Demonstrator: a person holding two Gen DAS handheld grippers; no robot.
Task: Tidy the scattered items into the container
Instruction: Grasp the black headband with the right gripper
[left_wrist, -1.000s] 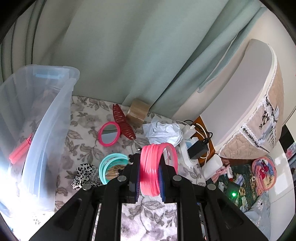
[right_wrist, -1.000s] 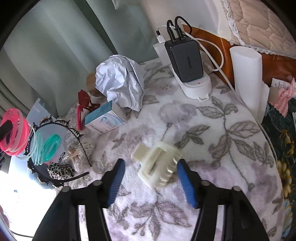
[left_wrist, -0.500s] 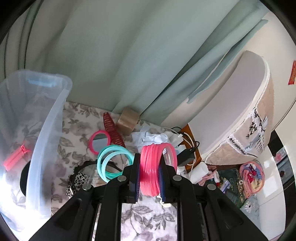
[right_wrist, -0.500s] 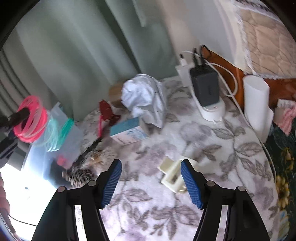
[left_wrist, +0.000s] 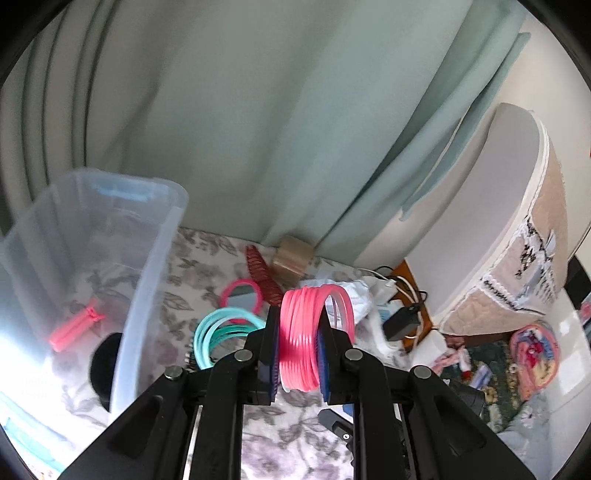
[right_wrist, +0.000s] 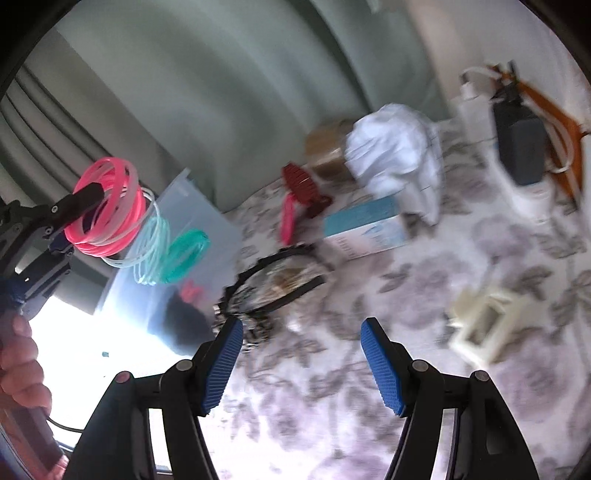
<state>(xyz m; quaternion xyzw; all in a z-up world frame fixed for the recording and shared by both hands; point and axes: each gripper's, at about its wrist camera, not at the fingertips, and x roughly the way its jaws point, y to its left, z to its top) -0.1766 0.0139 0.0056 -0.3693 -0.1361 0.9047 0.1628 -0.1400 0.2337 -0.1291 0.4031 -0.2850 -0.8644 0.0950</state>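
While clamped on pink bangles (left_wrist: 297, 347), left hand-held gripper (left_wrist: 297, 363) beside bin rim (left_wrist: 147, 280); right (right_wrist: 301, 365) agape.

No text, brand, number or sign can be read in either view. Faint print is seen on the light blue box (right_wrist: 365, 229) lying on the floral cloth in the right wrist view, but it is blurred beyond reading. Dark embroidered marks are seen on the quilted cover (left_wrist: 532, 266) in the left wrist view, yet no letters can be made out there.
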